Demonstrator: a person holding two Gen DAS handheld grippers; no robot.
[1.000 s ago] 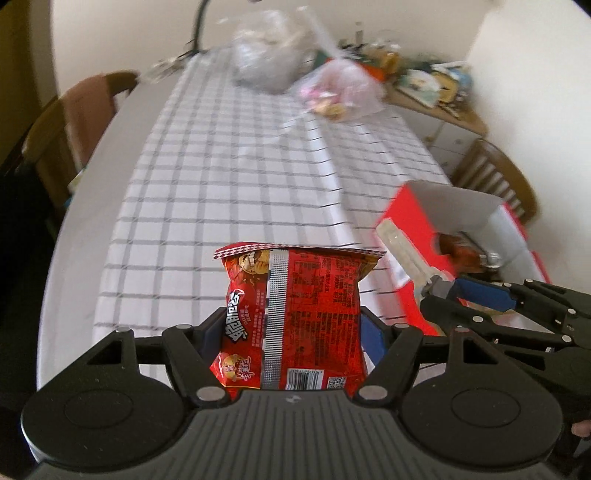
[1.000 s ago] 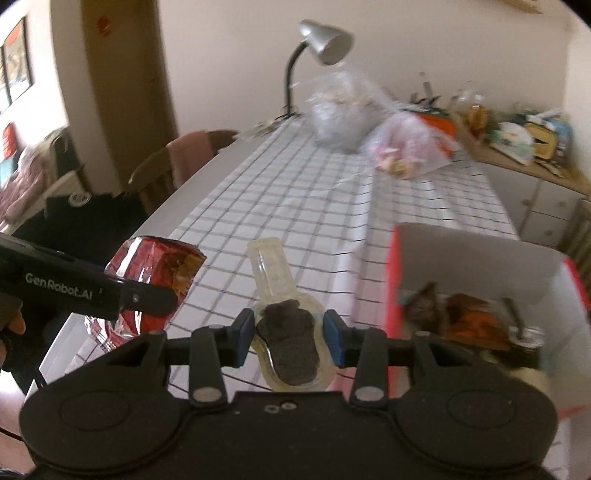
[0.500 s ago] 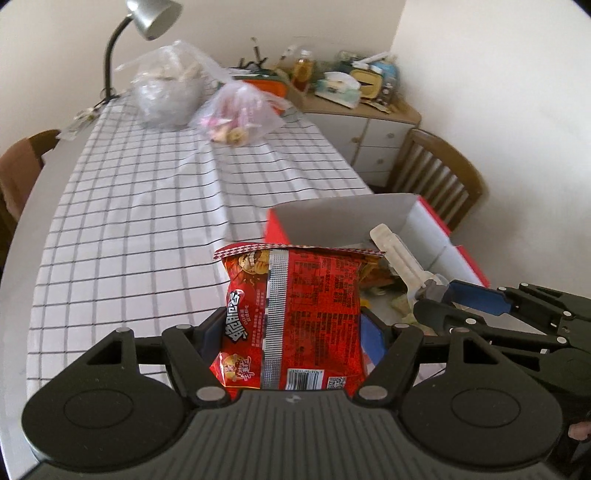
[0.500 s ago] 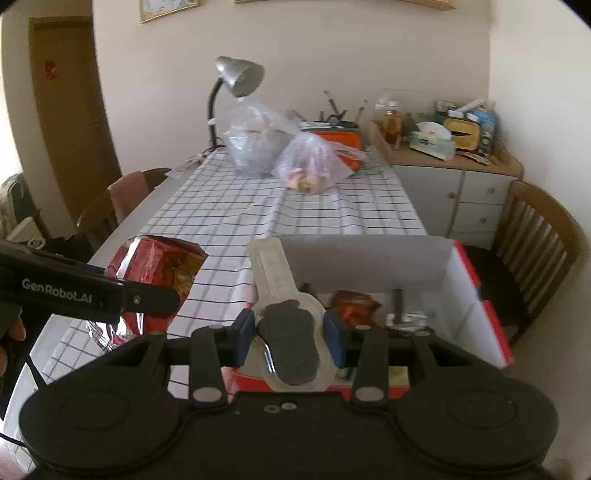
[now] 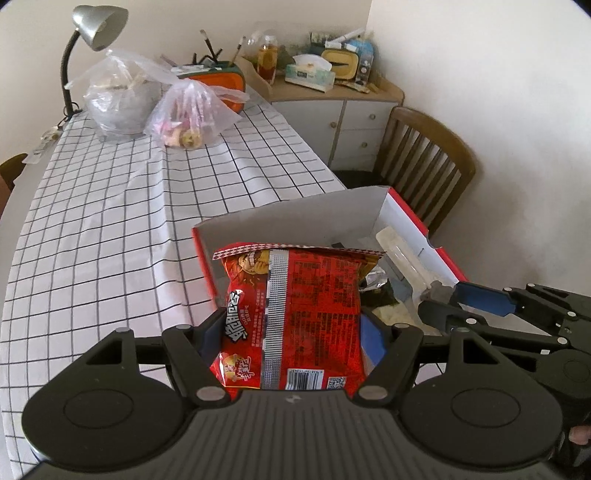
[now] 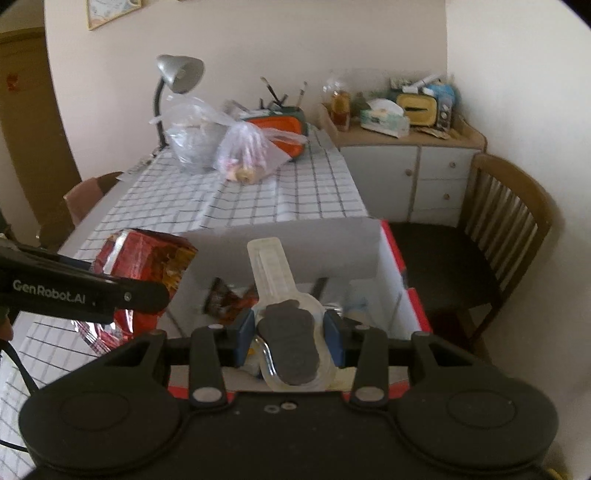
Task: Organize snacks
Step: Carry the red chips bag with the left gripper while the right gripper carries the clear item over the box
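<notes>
My left gripper [image 5: 291, 332] is shut on a red snack bag [image 5: 295, 314] and holds it upright in front of the open red-and-white box [image 5: 295, 218]. The bag also shows in the right wrist view [image 6: 144, 266], left of the box [image 6: 295, 240]. My right gripper [image 6: 290, 336] is shut on a clear plastic packet with a dark foot-shaped piece [image 6: 288, 339], held over the box. It shows in the left wrist view [image 5: 439, 295] with the packet [image 5: 402, 254] above the box. Several snacks lie inside the box.
The checked tablecloth [image 5: 110, 221] covers the table. Two plastic bags [image 5: 192, 114] and a desk lamp [image 5: 96, 26] stand at the far end. A wooden chair [image 5: 432, 162] is right of the box. A cabinet [image 5: 343, 110] with clutter stands in the corner.
Both grippers have swung right and forward toward the box with their loads. The snack bag now stands before the box's opening and the packet hangs over its inside.
</notes>
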